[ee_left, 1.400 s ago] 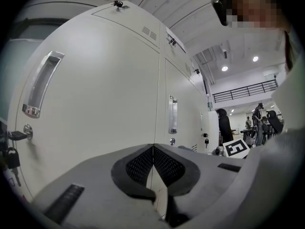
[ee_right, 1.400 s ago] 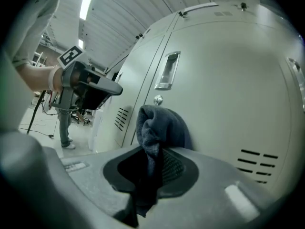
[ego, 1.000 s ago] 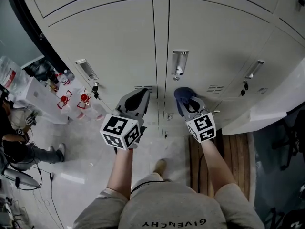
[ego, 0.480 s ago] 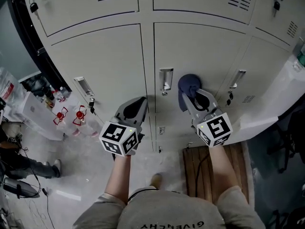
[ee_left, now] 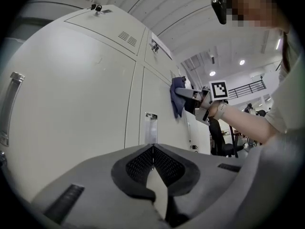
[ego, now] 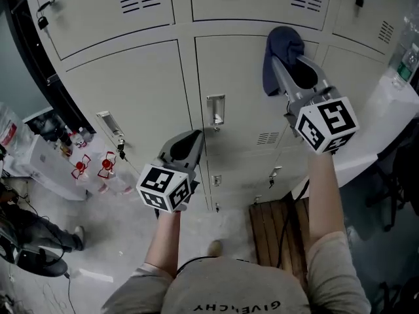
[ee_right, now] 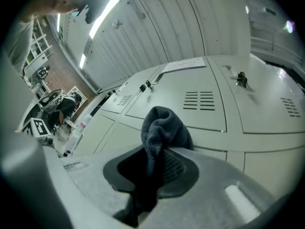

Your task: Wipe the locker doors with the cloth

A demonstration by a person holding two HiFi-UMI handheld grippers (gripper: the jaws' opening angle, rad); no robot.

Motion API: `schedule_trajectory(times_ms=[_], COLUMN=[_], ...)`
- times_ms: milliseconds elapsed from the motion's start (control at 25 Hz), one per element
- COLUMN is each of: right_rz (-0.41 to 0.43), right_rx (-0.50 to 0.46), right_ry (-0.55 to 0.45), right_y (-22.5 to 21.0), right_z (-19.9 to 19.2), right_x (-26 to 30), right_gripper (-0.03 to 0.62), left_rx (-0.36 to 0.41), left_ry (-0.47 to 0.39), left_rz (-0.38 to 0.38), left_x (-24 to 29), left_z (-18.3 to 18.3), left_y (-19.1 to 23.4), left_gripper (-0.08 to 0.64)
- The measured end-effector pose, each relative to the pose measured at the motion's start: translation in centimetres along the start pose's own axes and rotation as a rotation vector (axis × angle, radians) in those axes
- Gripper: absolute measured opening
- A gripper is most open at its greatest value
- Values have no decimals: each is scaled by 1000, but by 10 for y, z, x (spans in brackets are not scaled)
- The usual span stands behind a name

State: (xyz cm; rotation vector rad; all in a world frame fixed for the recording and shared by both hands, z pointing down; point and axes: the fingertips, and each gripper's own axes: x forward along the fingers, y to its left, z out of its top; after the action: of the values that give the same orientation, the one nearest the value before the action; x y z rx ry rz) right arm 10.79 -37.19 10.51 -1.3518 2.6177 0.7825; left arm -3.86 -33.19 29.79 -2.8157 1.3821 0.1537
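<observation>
While the dark blue cloth is clamped in the closed right gripper and laid against the top of a grey locker door, the left gripper is held shut and empty, lower, before the neighbouring door. "GIVENCHY" is printed on the person's shirt.

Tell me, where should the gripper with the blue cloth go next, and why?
Probably sweep the right gripper downward. It is shut on the cloth, which sits near the top edge of a locker door, so most of that door lies below it.
</observation>
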Motion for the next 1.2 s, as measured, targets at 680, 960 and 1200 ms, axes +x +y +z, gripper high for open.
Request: schedule_trajectory(times_ms=[680,960,1200], right_rz=[13,-1,-26], right_rx=[74,107,137], right_ry=[109,187,256], right_y=[33,55,67], right_z=[-93,-159,-201], right_x=[-27,-52,-68], right_gripper=[57,57,57], left_rx=[-19,-29,-38], left_ry=[38,38,53], left_rz=[-14,11,31], left_x=[5,-1,-4], left_z=[-22,-31,-48], left_y=[-15,-8,-1], left_gripper=[-2,-2,-2])
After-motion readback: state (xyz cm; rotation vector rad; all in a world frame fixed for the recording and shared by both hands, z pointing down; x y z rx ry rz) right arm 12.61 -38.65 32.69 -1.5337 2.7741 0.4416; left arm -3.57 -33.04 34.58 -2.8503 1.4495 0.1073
